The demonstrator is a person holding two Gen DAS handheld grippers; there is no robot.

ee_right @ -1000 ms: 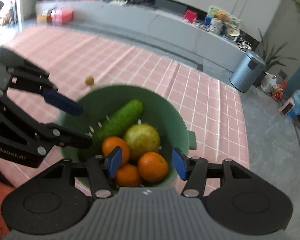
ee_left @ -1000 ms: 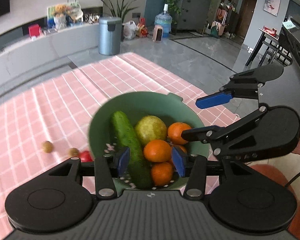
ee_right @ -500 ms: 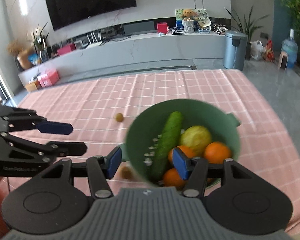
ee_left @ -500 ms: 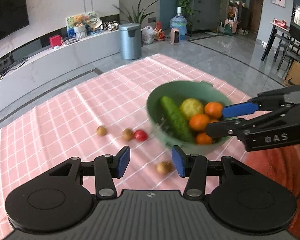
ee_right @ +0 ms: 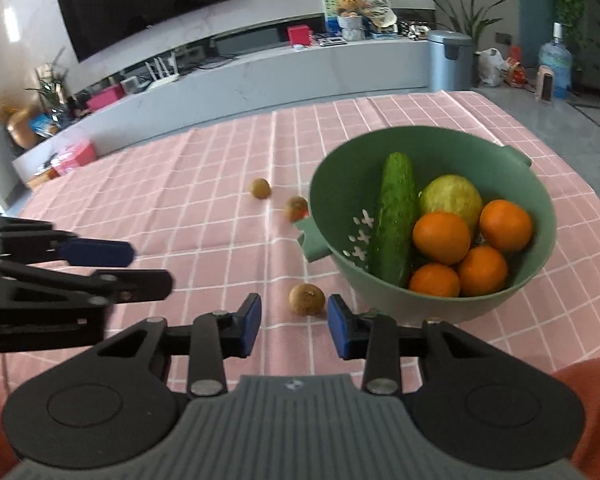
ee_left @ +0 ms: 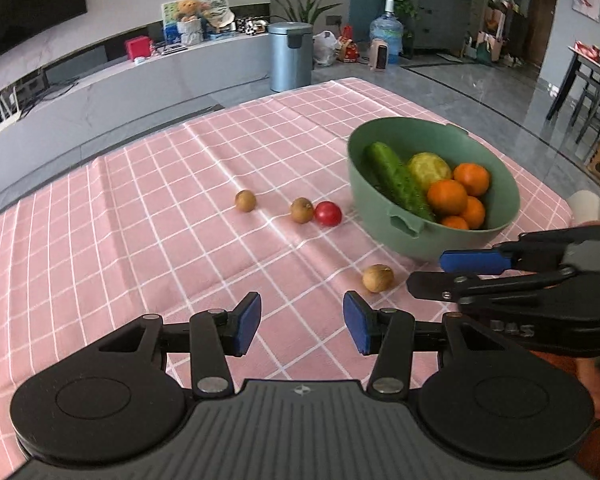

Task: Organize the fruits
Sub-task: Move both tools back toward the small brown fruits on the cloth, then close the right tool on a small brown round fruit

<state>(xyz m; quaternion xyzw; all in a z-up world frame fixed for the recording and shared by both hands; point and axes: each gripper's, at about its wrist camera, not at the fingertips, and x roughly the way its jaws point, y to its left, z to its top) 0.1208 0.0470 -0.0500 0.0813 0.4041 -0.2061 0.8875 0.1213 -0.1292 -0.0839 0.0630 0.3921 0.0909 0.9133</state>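
A green bowl (ee_left: pixel 380 160) (ee_right: pixel 340 184) on the pink checked cloth holds a cucumber (ee_left: pixel 396 178) (ee_right: pixel 396 216), a yellow-green fruit (ee_left: pixel 428 166) (ee_right: pixel 452 196) and several oranges (ee_left: pixel 446 198) (ee_right: pixel 442 238). Loose on the cloth are three small brown fruits (ee_left: pixel 378 278) (ee_left: pixel 302 210) (ee_left: pixel 245 201) and a red tomato (ee_left: pixel 328 213). My left gripper (ee_left: pixel 302 326) is open and empty above the cloth. My right gripper (ee_right: pixel 294 326) is open and empty, with the nearest brown fruit (ee_right: pixel 307 299) just ahead of its pads. Each gripper shows in the other's view, the right one (ee_left: pixel 476 268) and the left one (ee_right: pixel 112 264).
The table's far and right edges drop to a grey floor. A long grey counter (ee_right: pixel 260 76) and a metal bin (ee_left: pixel 290 56) stand beyond the table. Pink cloth (ee_left: pixel 120 220) stretches to the left of the bowl.
Both grippers have pulled back and up from over the bowl towards the table's near side. The bowl now sits further ahead, and the loose fruits have come into view.
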